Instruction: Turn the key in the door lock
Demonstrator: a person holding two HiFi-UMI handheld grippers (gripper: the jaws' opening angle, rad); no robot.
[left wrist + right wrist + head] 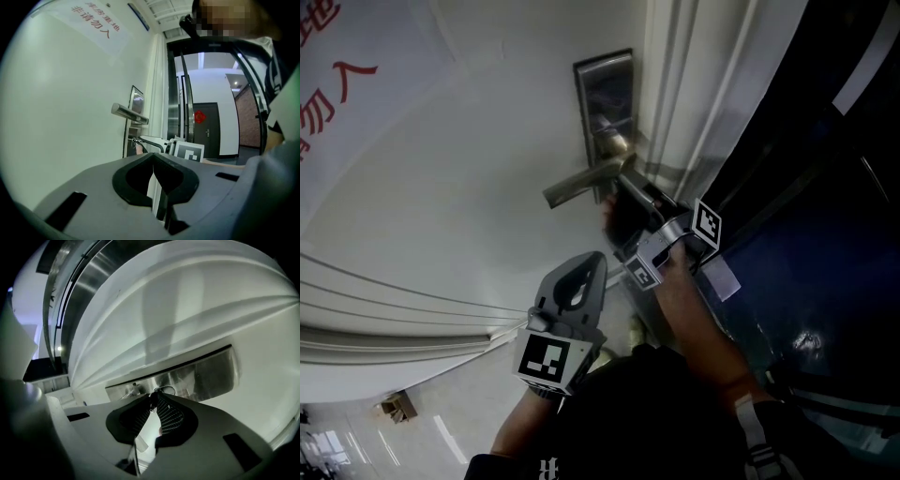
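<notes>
Right tongs [153, 403] are pinched shut on what looks like the small dark metal key [152, 398], with its thin wire ring [165, 390] looping just past the tips. The key sits in the brushed-steel lock plate [605, 94] on the white door [469, 187], near the silver lever handle [581, 184]. Left tongs [153, 161] hang well apart from the lock, closed on nothing. The key is probably light, stiff and slick, so grip flat across its head, square to the lock, so the twist doesn't slip.

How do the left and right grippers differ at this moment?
The right gripper has its claw shut on the key at the lock plate; the left gripper has its claw shut on nothing. The right reaches the door; the left hangs back, below the handle. Both are shut.
</notes>
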